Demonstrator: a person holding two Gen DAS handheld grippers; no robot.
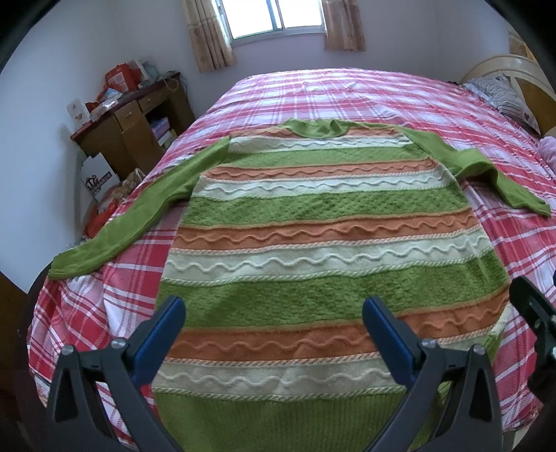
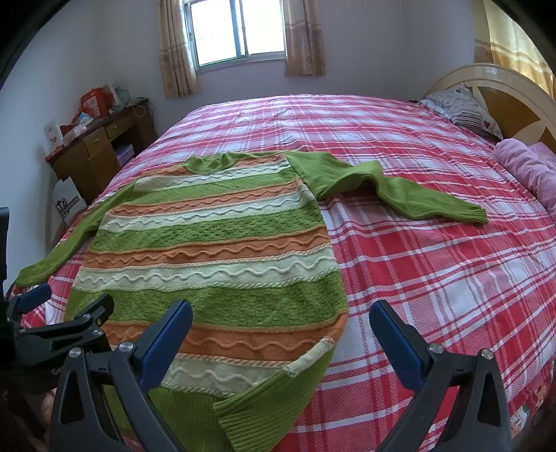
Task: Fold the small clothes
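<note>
- Left gripper: jaws spread wide, nothing held; blue-padded fingers hover above the lower body of the striped sweater, contact not apparent.
- Right gripper: jaws equally wide, empty; left finger over the sweater's lower right part, right finger over bare plaid bedspread.
- Sweater: green, orange and cream bands with wavy ridges, spread flat on the bed, ribbed hem nearest the cameras, green collar far side.
- Hem corner on right side turned up and folded over, showing a cream edge.
- Left sleeve: stretched out diagonally to the bed's left edge, cuff at the edge.
- Right sleeve: bent at the elbow with a raised hump, cuff lying on the bedspread well away from the body.
- Surroundings: pink bundle of fabric and striped pillow by the headboard, well apart from the sweater.
- Wooden desk with clutter on top left of bed; curtained window behind.
- Nothing lying between grippers and sweater.
</note>
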